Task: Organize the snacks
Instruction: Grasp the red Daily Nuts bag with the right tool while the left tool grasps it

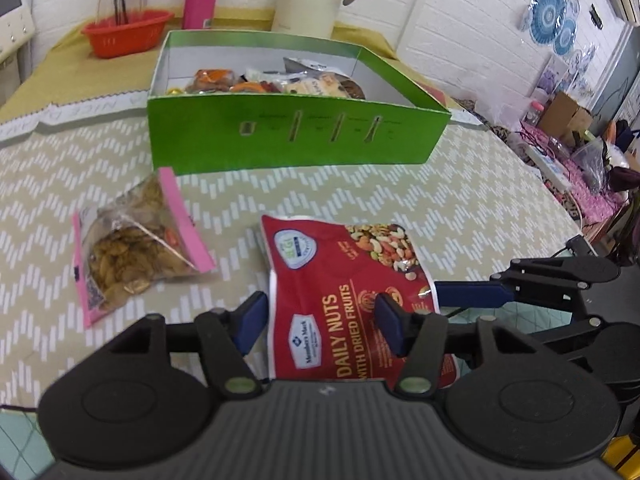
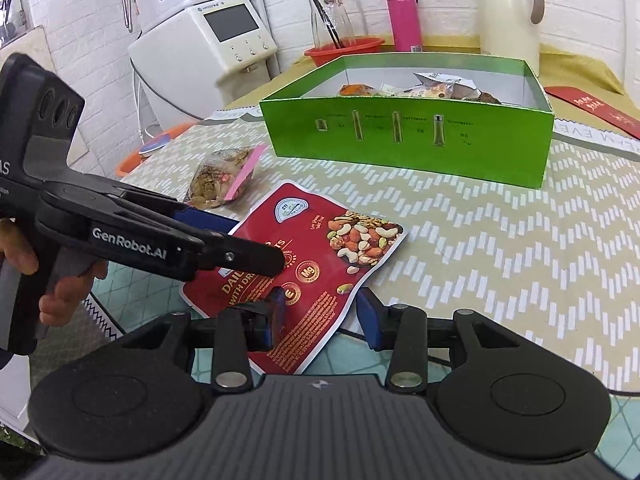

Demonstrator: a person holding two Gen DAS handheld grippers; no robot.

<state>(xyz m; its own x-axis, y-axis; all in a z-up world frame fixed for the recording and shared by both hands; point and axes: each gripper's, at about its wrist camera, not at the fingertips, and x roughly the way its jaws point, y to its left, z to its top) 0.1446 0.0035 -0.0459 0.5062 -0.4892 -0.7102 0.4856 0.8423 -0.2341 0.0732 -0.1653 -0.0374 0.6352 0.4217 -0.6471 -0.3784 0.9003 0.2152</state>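
Note:
A red pouch of daily nuts (image 1: pixel 340 280) (image 2: pixel 320 240) lies on the zigzag tablecloth, its near corner past the table's edge. My left gripper (image 1: pixel 322 322) (image 2: pixel 252 240) is open astride it, one pad at the pouch's left edge and the other over its printed face. My right gripper (image 2: pixel 322 314) (image 1: pixel 448 306) is open around the near corner; a sliver of gap shows beside its right pad. A clear bag of brown chips with pink edges (image 1: pixel 136 240) (image 2: pixel 218 178) lies to the left. Behind stands the open green box (image 1: pixel 296 132) (image 2: pixel 408 140) with several snack packs inside.
At the table's back stand a red basket (image 2: pixel 344 50), a glass carafe (image 2: pixel 332 16), a pink bottle (image 2: pixel 404 16) and a cream jug (image 2: pixel 510 12). A white appliance (image 2: pixel 200 52) is at the left and a red envelope (image 2: pixel 592 110) at the right. A hand (image 2: pixel 24 252) holds the left gripper.

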